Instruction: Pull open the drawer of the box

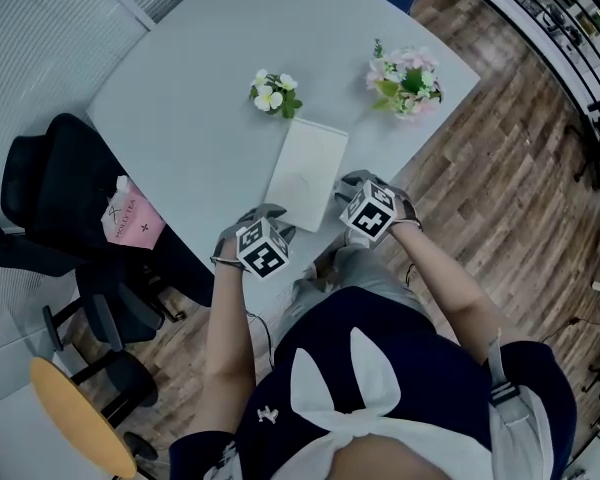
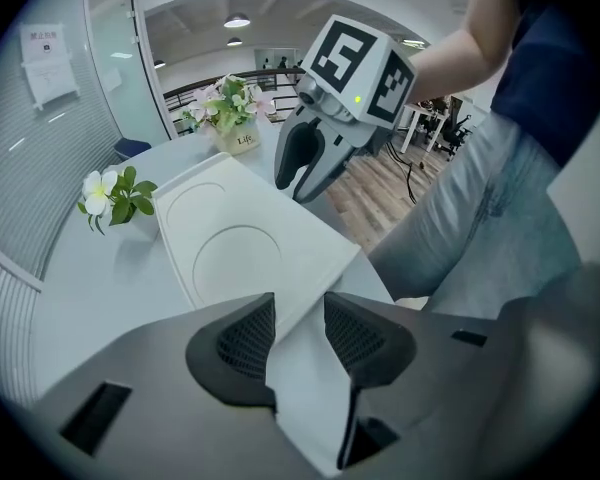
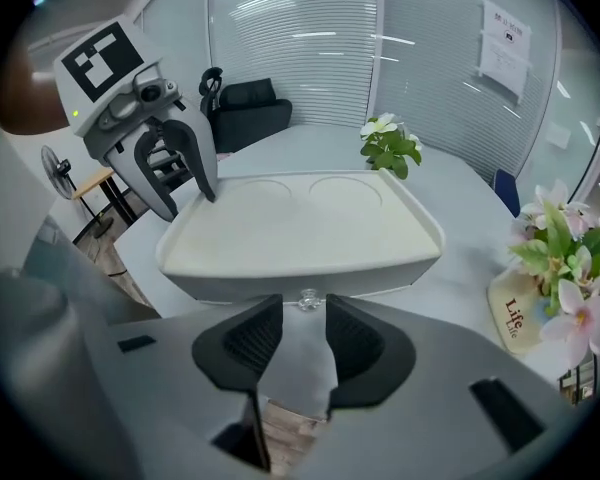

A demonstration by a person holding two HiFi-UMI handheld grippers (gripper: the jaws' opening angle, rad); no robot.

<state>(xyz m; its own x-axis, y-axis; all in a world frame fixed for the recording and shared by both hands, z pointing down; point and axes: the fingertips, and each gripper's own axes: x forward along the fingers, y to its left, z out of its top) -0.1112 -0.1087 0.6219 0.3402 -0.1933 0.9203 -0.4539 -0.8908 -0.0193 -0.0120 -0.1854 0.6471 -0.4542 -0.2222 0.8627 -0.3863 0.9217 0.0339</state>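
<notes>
Plain white box between the left jaws' black ribbed pads; clear glassy knob just ahead of the right jaws; marker cube shows black-and-white squares.

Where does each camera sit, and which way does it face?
Head view: on the person's head, looking steeply down at table and box; shows forearms, torso, left gripper, right gripper.
Left gripper view: rides the left gripper, looks along jaws closed on the box's corner; shows right forearm, legs.
Right gripper view: rides the right gripper, open jaws facing the drawer knob.
Shared: each gripper view shows the box and the other gripper.
</notes>
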